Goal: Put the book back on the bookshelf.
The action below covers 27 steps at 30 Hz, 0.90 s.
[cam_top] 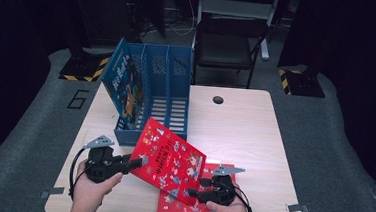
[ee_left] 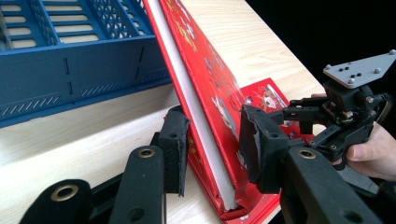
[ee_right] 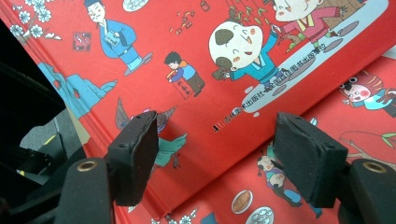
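A red picture book (cam_top: 169, 160) stands tilted, its left edge raised off the table (cam_top: 234, 129). My left gripper (cam_top: 139, 162) is shut on that edge: in the left gripper view the white page block (ee_left: 205, 140) sits between both pads (ee_left: 173, 140). A second red book (cam_top: 221, 169) lies flat beneath, near the front edge. My right gripper (cam_top: 193, 190) is open at the tilted book's lower right; in the right gripper view its gripper (ee_right: 224, 154) has jaws spread wide in front of the cover (ee_right: 187, 56), above the flat book (ee_right: 355, 126).
A blue slotted file rack (cam_top: 167, 84) stands at the back left of the table, with a blue picture book (cam_top: 125, 84) upright in its left slot. A cable hole (cam_top: 218, 99) is in the tabletop. A dark chair (cam_top: 228, 43) stands behind the table.
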### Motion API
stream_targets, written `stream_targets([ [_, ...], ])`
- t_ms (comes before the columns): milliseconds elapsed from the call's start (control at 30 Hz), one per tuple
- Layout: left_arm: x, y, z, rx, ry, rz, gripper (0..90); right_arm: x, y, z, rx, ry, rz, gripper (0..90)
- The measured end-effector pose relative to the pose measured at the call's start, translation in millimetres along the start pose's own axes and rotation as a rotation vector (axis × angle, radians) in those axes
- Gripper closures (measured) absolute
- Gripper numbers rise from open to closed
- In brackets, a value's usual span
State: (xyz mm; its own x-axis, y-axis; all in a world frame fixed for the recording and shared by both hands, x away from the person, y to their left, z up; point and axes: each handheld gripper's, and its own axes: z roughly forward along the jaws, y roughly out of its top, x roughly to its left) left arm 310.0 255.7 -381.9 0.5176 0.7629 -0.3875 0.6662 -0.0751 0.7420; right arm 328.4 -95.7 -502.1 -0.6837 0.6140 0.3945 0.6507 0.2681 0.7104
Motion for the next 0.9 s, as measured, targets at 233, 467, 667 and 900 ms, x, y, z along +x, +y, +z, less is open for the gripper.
stream_targets([
  [233, -1.1, 1.7, -0.7, -0.004, -0.014, 0.002, 64.5, -4.8, -0.3, -4.6, 0.016, -0.033, -0.033, 40.5],
  [467, -5.1, 4.6, -0.7, -0.002, -0.012, 0.013, 64.6, -4.3, -2.8, -8.9, 0.032, -0.083, -0.110, 52.7],
  [667, -8.8, 7.1, -0.6, -0.011, -0.020, 0.009, 65.1, 0.6, -5.5, -9.9, 0.051, -0.095, -0.163, 63.0],
  [900, -13.6, 16.1, -2.9, -0.010, -0.039, 0.022, 66.9, 3.8, -5.7, -6.4, 0.048, -0.088, -0.158, 65.1],
])
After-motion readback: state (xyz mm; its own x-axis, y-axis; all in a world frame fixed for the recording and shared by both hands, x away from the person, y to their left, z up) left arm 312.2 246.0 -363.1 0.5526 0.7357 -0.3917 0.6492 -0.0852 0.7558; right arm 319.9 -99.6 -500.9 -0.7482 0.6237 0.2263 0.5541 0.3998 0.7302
